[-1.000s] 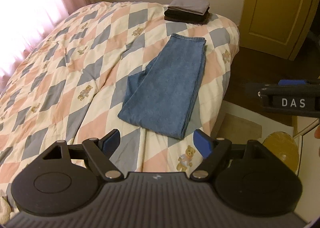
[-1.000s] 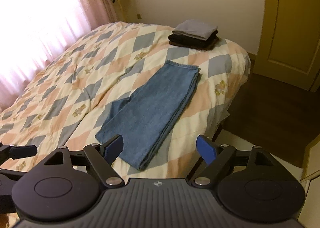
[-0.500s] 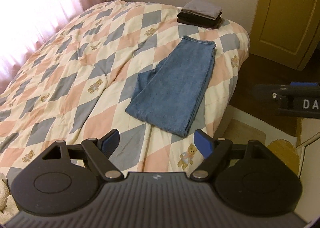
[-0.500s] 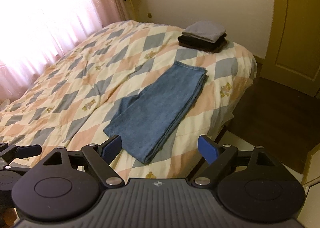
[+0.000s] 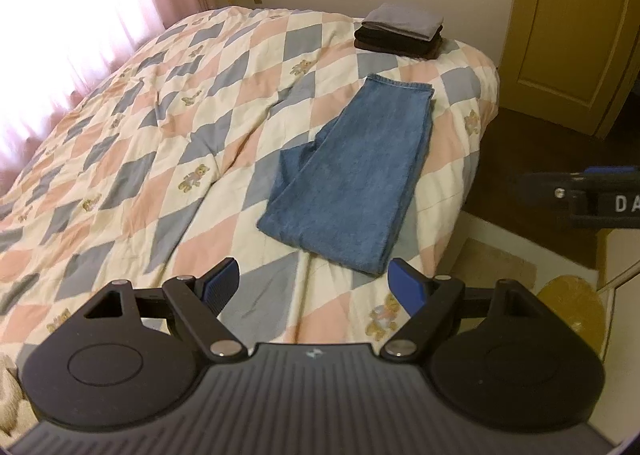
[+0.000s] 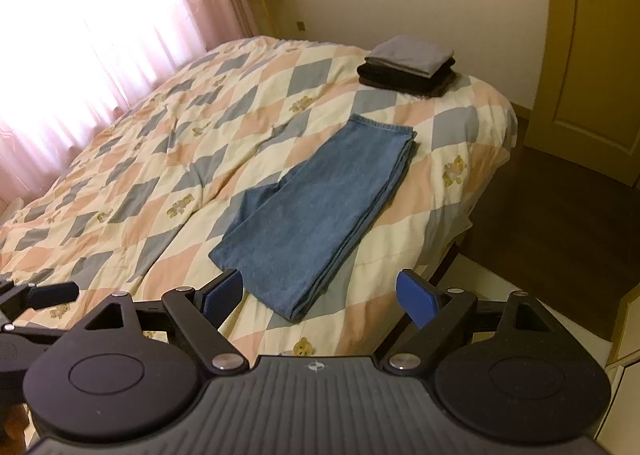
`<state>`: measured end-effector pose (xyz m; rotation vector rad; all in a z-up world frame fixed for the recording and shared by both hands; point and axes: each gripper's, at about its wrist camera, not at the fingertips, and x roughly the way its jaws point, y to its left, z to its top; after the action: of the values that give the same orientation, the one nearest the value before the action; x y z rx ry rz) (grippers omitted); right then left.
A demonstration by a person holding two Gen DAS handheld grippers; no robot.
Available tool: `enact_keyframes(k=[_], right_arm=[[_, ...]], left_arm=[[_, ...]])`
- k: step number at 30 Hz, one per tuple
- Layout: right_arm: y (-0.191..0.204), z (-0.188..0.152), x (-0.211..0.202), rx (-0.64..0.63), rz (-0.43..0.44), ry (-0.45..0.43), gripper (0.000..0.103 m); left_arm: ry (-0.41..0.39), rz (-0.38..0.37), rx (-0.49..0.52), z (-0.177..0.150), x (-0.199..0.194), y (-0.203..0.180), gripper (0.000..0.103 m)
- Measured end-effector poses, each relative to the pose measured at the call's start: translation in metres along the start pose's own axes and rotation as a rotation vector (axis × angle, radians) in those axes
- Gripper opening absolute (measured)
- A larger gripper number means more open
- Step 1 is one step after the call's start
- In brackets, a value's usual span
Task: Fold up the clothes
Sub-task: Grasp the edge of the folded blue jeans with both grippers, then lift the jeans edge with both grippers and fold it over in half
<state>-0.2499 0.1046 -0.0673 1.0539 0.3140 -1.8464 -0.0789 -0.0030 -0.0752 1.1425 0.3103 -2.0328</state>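
Quilted bed point(image 5: 168, 143), bright curtained window point(image 5: 72, 7)

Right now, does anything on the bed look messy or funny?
Nothing stands out. The jeans lie flat, folded lengthwise on the quilt, and the stack of folded clothes sits tidy near the far corner.

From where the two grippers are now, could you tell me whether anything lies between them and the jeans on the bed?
Nothing visible does: only bare quilt separates the open left gripper and right gripper from the jeans.
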Motion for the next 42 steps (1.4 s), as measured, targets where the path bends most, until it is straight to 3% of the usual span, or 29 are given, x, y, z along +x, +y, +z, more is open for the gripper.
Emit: enact_keyframes(k=[4,7,11,14,18,22,24,28,33,36,37,39,42], right_arm=[[0.001,0.003,0.015,0.010,-0.004,0.026,0.086],[0.001,0.007,0.028,0.006,-0.010,0.029,0.086],[0.004,0.004,0.057,-0.040,-0.020,0.032,0.086],[0.016,-0.005,0.089,-0.131,-0.031,0.056,0.086],[0.046,-0.033,0.152,-0.344,-0.043,0.110,0.085],[0.079,-0.076,0.214,-0.625,-0.080,0.141,0.083],[0.090,-0.097,0.238,-0.744,-0.093,0.133,0.081],[0.111,-0.142,0.282,-0.994,-0.171,0.099,0.062],[0.119,-0.169,0.322,-1.132,-0.274,0.050,0.061],[0.117,-0.173,0.343,-1.206,-0.365,0.016,0.061],[0.116,-0.175,0.349,-1.223,-0.382,0.006,0.060],[0.112,-0.177,0.356,-1.262,-0.398,-0.019,0.055],[0.107,-0.178,0.356,-1.321,-0.389,-0.045,0.051]], left_arm=[[-0.010,0.002,0.053,0.006,0.017,0.010,0.079],[-0.047,0.005,0.200,0.006,0.040,0.012,0.079],[-0.118,0.072,0.612,-0.016,0.091,0.002,0.078],[-0.170,0.107,0.975,-0.044,0.142,-0.006,0.077],[-0.247,0.132,1.425,-0.087,0.222,-0.002,0.074],[-0.302,0.118,1.694,-0.108,0.289,0.015,0.072],[-0.337,0.124,1.778,-0.114,0.315,0.025,0.072],[-0.440,0.164,1.913,-0.129,0.355,0.046,0.072],[-0.562,0.190,1.949,-0.144,0.383,0.061,0.070],[-0.596,0.183,1.944,-0.147,0.396,0.064,0.051],[-0.607,0.187,1.950,-0.149,0.400,0.064,0.037],[-0.632,0.199,1.974,-0.147,0.405,0.068,0.033],[-0.588,0.150,1.939,-0.135,0.398,0.064,0.031]])
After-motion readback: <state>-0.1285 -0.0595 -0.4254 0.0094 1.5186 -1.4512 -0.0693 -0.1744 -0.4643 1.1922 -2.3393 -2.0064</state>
